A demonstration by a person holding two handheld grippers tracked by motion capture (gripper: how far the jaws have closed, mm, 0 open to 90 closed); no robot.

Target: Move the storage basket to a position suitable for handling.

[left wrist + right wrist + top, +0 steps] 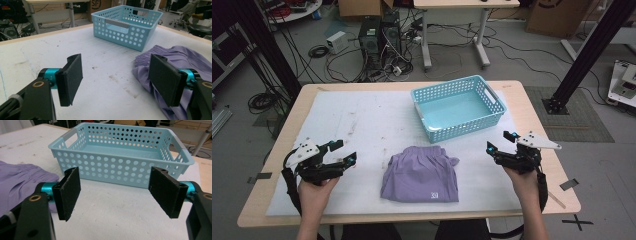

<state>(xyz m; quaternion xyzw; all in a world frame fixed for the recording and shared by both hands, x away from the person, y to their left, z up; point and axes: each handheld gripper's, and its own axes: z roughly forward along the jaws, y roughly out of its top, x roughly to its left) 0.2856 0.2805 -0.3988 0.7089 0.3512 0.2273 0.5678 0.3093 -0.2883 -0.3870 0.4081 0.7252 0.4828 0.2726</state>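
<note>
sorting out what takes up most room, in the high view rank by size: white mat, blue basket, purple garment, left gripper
1. white mat, by far the largest
2. blue basket and purple garment cover about the same area, so they stay unranked against each other
3. left gripper, smallest, jaws open and empty

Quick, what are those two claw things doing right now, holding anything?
Left gripper: open, holding nothing, beside the purple garment.
Right gripper: open, holding nothing, near the blue basket.

Left claw (346, 152) and right claw (499, 141) wide apart, both seemingly low, forearms from below.
</note>
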